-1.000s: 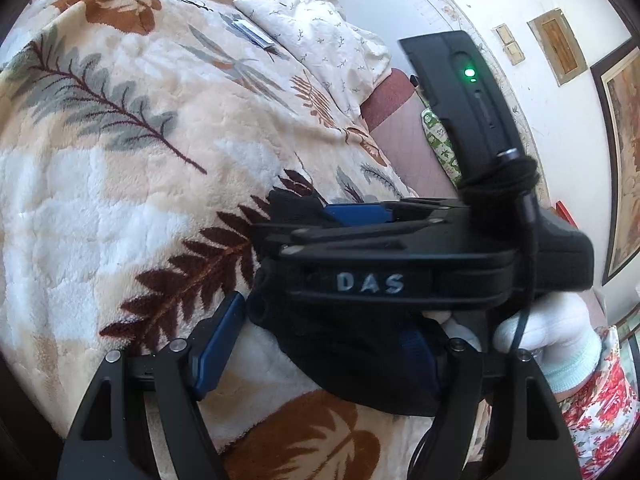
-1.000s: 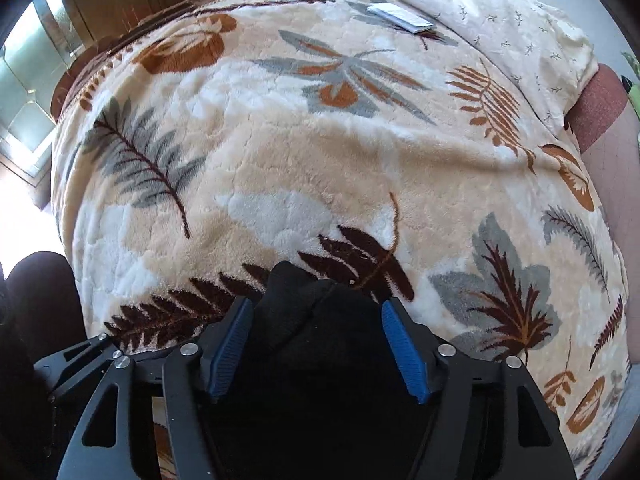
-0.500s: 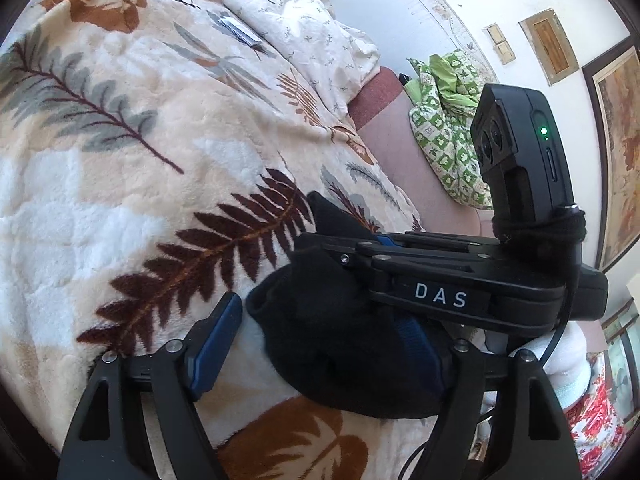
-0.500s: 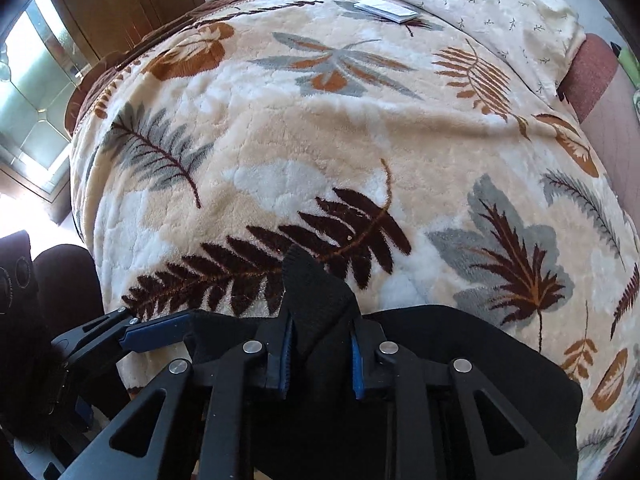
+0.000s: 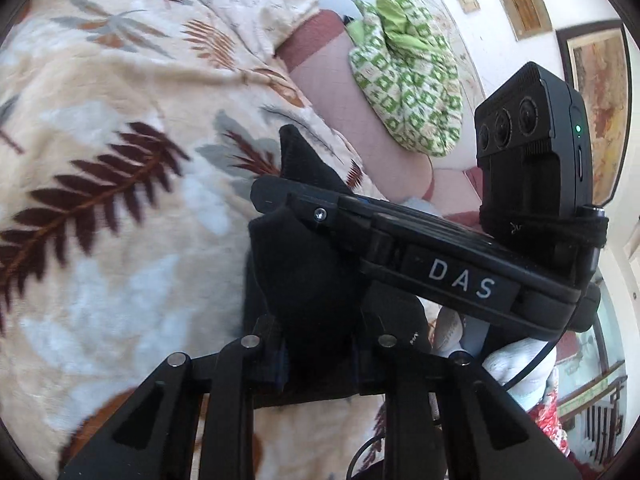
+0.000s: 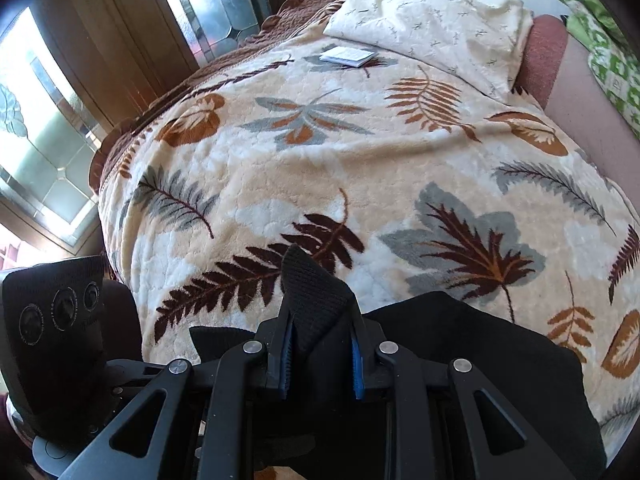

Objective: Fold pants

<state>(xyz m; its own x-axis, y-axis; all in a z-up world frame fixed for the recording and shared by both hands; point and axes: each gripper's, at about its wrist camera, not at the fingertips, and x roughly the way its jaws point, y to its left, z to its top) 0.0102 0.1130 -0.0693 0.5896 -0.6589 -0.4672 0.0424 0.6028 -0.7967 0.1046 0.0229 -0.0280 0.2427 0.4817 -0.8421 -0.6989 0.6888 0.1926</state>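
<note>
The black pants (image 6: 460, 344) lie bunched at the near edge of the leaf-patterned blanket (image 6: 320, 168). My right gripper (image 6: 320, 356) is shut on a pointed fold of the black fabric (image 6: 312, 288) that sticks up between its blue pads. In the left wrist view my left gripper (image 5: 320, 356) is shut on a bunch of the same black pants (image 5: 296, 272). The right gripper's body (image 5: 440, 272), marked DAS, crosses just above and to the right of it, with the pants corner (image 5: 296, 152) poking out past its tip.
A cream pillow (image 6: 432, 24) and a small white packet (image 6: 348, 56) lie at the bed's far end. A green patterned cloth (image 5: 404, 80) sits on the pink sheet (image 5: 348, 120) to the right. Wood-framed glass doors (image 6: 60, 92) stand left of the bed.
Both grippers closed on the pants: the right one first, the left one in the last half second. Both have lifted and swung right, so the bunched fabric is raised off the blanket.
</note>
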